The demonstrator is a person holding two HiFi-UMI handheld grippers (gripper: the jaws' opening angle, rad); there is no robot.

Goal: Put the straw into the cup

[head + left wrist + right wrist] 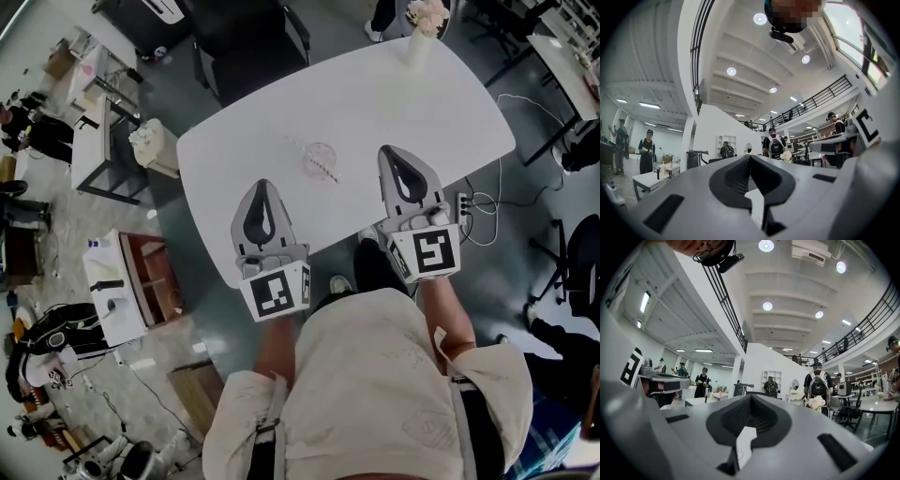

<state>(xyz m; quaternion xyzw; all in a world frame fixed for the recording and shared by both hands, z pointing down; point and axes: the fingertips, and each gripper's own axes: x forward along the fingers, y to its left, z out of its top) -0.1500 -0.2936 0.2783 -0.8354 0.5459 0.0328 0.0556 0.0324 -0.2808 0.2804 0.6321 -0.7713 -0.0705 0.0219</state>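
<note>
We see a white rounded-corner table (422, 103) with a smooth matte top filling the upper middle of the head view. A small clear round plastic cup (315, 156) stands near frame centre. A thin pink-and-white striped straw (330, 173) lies slantwise across the cup's spot; we can't tell if it sits inside the cup or just by it.

The grey moulded-plastic left gripper (263, 185) is lower left of the cup, with its jaws pressed together at the tips and nothing pinched. In its own view (750, 157) the ribbed black pads (733, 176) meet and leave a teardrop gap.

The grey right gripper (389, 150) is just right of the cup, also pressed together and empty (751, 398).

Each gripper carries a cube with black-and-white square markers (277, 291), coded patterns only.

A white vase of pale flowers (427, 19) stands at the table's upper right edge.
</note>
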